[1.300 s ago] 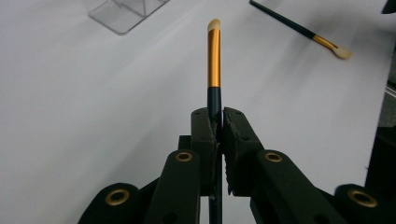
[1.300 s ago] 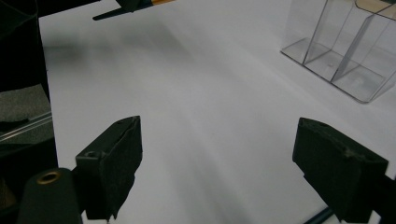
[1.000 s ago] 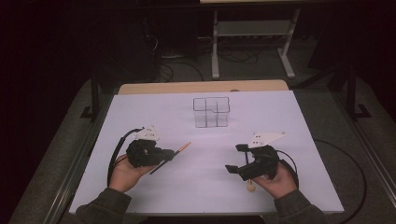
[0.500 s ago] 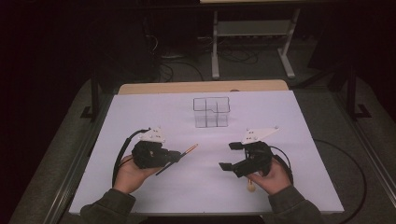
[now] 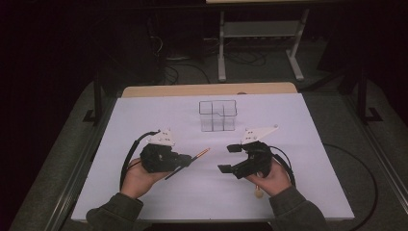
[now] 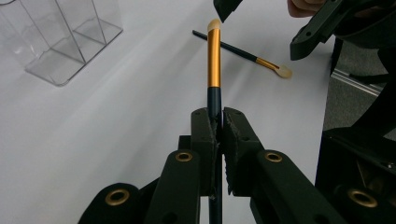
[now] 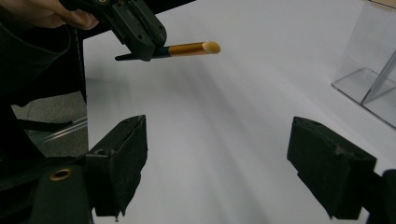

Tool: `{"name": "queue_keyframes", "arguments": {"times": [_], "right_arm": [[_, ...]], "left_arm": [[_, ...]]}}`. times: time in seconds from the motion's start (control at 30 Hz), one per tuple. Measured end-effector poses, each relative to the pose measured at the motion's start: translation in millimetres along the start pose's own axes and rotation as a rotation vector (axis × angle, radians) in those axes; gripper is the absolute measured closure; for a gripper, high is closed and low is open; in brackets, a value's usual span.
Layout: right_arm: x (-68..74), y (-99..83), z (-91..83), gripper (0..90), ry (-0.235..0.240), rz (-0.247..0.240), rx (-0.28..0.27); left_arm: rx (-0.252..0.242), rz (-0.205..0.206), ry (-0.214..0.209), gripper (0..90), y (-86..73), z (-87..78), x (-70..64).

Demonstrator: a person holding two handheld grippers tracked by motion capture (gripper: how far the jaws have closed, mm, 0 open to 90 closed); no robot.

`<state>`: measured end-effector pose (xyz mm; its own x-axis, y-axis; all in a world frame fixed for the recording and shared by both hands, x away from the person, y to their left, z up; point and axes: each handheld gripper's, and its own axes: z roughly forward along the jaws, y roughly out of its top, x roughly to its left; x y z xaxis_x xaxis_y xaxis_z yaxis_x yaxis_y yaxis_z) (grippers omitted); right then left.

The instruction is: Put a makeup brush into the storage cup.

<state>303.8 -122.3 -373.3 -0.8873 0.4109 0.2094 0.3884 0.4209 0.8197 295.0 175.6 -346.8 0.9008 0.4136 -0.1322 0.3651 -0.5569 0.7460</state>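
Note:
My left gripper (image 5: 186,159) is shut on the dark handle of a makeup brush (image 5: 198,154) with a gold ferrule, and the pale tip points right toward the other hand. In the left gripper view the jaws (image 6: 217,115) clamp the brush (image 6: 214,56) upright between them. My right gripper (image 5: 231,159) stands open and holds nothing; in the right gripper view (image 7: 224,170) its jaws are wide apart over bare tabletop. A second brush (image 6: 243,52) lies flat on the table beyond, its tip (image 5: 259,193) poking out beneath the right hand. The held brush (image 7: 189,48) hovers ahead of the right gripper.
A clear acrylic organizer (image 5: 218,115) with several compartments stands at the table's middle back; it also appears as the organizer (image 6: 60,37) and the organizer (image 7: 373,79). The white tabletop (image 5: 312,144) ends in a wooden strip at the far edge. Cables and a metal stand sit on the floor behind.
Both hands have drifted toward the table's middle: the left gripper with its brush moved right, and the open right gripper moved left and slightly forward.

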Motion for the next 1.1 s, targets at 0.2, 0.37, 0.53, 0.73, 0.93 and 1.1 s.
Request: {"name": "queue_keyframes", "arguments": {"times": [0.2,0.37,0.53,0.73,0.93,1.1], "right_arm": [[-2.1,2.0,4.0,21.4,0.024,0.012,-0.005],[-2.9,2.4,4.7,22.7,0.046,0.01,-0.014],[-4.5,2.5,5.0,25.7,0.065,0.026,-0.019],[-5.6,4.2,9.8,31.7,0.096,0.029,-0.04],[-4.6,7.3,14.8,43.6,0.149,0.029,-0.057],[-4.5,9.9,14.9,53.8,0.196,0.053,-0.073]], "left_arm": [[-0.009,0.012,-0.016,83.4,3.0,3.2,-3.2],[-0.018,0.015,-0.027,83.3,6.5,5.2,-7.1],[-0.015,0.024,-0.033,83.4,8.0,5.5,-8.7],[-0.019,0.026,-0.043,83.4,9.5,7.8,-10.9],[-0.019,0.031,-0.048,83.4,10.9,10.7,-11.5],[-0.023,0.033,-0.055,83.4,11.4,11.9,-12.4]]}}
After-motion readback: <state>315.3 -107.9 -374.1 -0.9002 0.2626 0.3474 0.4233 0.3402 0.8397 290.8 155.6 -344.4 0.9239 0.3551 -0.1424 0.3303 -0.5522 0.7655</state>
